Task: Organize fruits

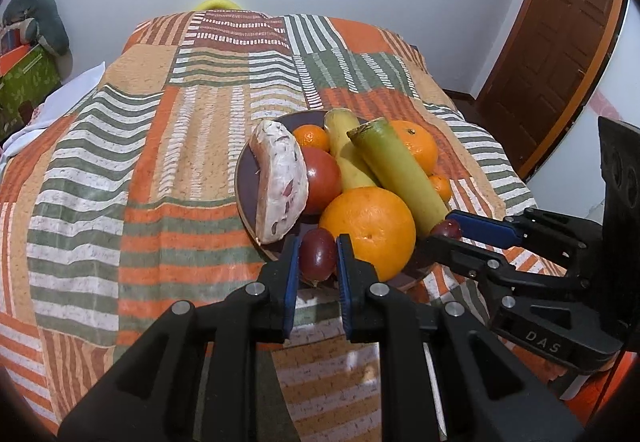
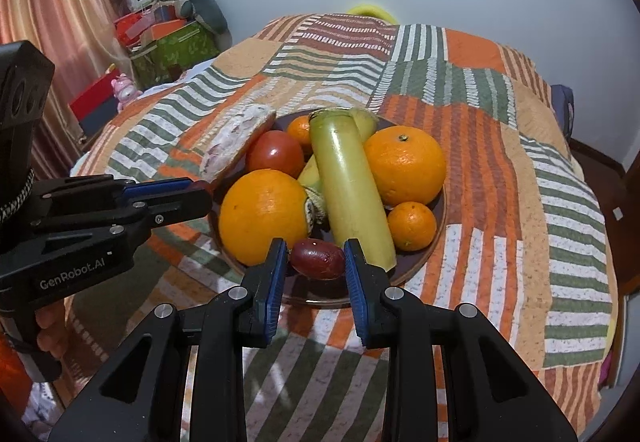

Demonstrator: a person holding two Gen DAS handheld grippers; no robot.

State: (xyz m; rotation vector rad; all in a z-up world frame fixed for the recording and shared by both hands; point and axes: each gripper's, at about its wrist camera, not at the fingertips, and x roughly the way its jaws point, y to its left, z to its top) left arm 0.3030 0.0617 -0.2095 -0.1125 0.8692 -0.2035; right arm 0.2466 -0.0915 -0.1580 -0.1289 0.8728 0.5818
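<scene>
**Two grippers at the near rim of the fruit plate, one grape each**

The dark round plate (image 1: pixel 245 177) sits on a patchwork cloth of orange, green and white stripes covering the table (image 1: pixel 160 145), right of centre in the left wrist view. On it lie a large orange (image 1: pixel 368 232), a tomato (image 1: pixel 320 179), a pale fruit wedge (image 1: pixel 280 181) leaning at the left edge, long yellow-green bananas (image 1: pixel 396 169), a second large orange (image 1: pixel 416 145) behind them, and small mandarins (image 1: pixel 311 137).

The left gripper (image 1: pixel 318 256), low in the centre of its frame, has its blue pads pressed on both sides of a dark red grape (image 1: pixel 317 256) at the plate's near rim.

In the right wrist view, the right gripper (image 2: pixel 316 260) brackets a second red grape (image 2: pixel 318 259) lying sideways on the near rim, just below the banana (image 2: pixel 350 193). The pads sit at the grape's ends; firm contact cannot be told.
</scene>
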